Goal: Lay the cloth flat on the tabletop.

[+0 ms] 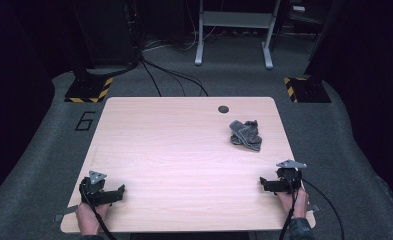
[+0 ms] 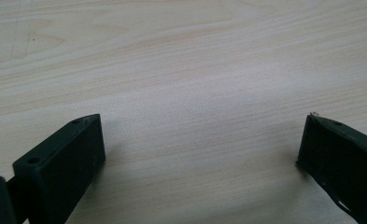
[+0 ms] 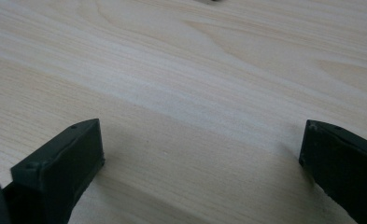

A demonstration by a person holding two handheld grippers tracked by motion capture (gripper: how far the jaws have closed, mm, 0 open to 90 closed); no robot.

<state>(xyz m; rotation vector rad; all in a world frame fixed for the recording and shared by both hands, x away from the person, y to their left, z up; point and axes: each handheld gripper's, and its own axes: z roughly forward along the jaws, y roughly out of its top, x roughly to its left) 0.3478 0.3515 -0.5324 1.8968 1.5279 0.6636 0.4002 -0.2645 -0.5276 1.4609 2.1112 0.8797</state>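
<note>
High view: the pale wooden desk (image 1: 184, 160) has rounded corners, and both tools sit close to its near edge, the left tool (image 1: 118, 192) near the near-left corner and the right tool (image 1: 264, 184) near the near-right corner. The whole middle of the desk between them is bare wood, and so is the far-left part, which leaves broad room for moving in every direction except toward the near edge just behind the hands.

A grey cloth (image 1: 246, 134) lies crumpled in a loose heap on the far-right part of the desk, a short way in from the right edge and well apart from both tools. Its folds bunch over one another, with a flatter flap on the near side. It is closer to the right tool than to the left.

A small dark round hole (image 1: 223, 109) sits in the desk just beyond the cloth, near the far edge. Nothing lies between the right tool and the cloth.

Left gripper view: the left tool (image 2: 200, 140) has its jaws spread wide over bare wood, holding nothing. Right gripper view: the right tool (image 3: 202, 144) likewise stands wide and empty above the grain.
</note>
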